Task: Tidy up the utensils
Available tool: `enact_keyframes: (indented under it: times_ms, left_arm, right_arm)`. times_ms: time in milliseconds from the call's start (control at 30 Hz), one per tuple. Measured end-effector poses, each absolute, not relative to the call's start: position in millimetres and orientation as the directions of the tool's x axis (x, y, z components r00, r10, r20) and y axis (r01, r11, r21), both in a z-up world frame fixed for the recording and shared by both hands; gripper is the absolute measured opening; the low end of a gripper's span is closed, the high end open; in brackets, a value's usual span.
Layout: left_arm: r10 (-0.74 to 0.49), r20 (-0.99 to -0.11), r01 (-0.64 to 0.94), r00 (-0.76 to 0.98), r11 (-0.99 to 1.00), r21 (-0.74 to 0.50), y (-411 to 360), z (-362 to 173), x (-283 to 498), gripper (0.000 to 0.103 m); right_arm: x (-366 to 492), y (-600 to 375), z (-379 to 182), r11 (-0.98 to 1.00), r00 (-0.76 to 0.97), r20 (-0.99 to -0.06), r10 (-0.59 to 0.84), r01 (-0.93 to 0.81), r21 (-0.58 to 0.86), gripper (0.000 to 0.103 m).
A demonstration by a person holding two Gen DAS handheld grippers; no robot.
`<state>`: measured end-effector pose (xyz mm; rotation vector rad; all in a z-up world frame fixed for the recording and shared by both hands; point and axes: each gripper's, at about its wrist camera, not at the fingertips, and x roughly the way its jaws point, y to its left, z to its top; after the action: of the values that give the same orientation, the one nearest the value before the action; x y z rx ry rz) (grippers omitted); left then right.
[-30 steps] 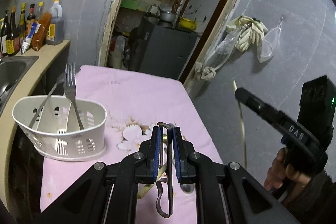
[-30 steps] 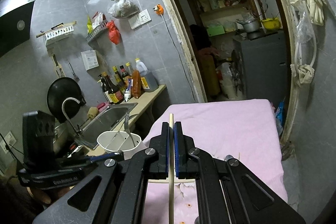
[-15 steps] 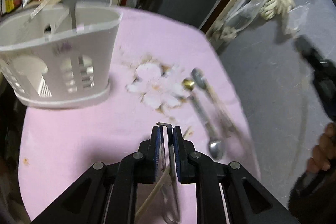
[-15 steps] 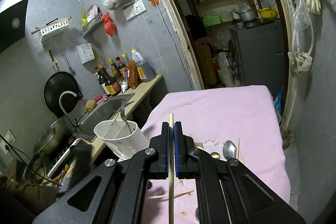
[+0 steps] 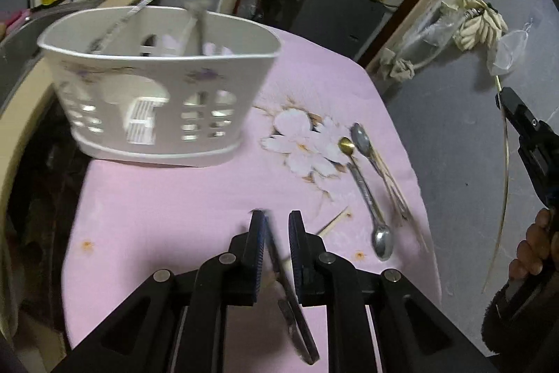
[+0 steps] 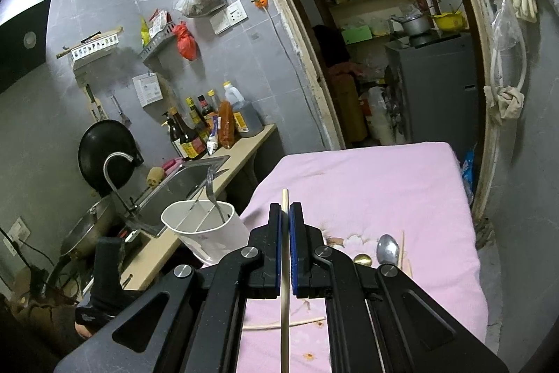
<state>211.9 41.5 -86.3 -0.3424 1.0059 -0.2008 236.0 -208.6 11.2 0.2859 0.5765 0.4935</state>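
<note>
1 basket (image 5: 164, 86); 3 spoons (image 5: 367, 191); 1 fork (image 6: 213, 194); 2 grippers (image 5: 276, 233).

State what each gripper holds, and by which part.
Right gripper: a chopstick, pinched near its forward end. Left gripper: a thin metal utensil lies between the jaws; a firm grip cannot be told.

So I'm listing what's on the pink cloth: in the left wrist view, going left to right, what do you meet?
White utensil basket → left gripper, holding a dark metal utensil → gold-tipped spoon → silver spoon → right gripper, off the cloth, holding a chopstick.
</note>
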Motion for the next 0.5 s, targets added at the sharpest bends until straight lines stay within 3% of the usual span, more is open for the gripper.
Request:
enact_keyframes:
  times_ms: [333,500]
  left_arm:
    - [-0.307,-0.811,-0.042,0.498,0.926,-0.376,59,-97,203,0.012]
    - [-0.351,-0.806,0.047,0.476,0.926,-0.375,33,-106,205,0.014]
  right_arm:
    - [236,-193,7,0.827,0.696,-0.456,0.555,-0.406,0.388,0.004]
    - [233,-198,1,0.837,0.694,-0.475,0.542,-0.391,0.384,0.004]
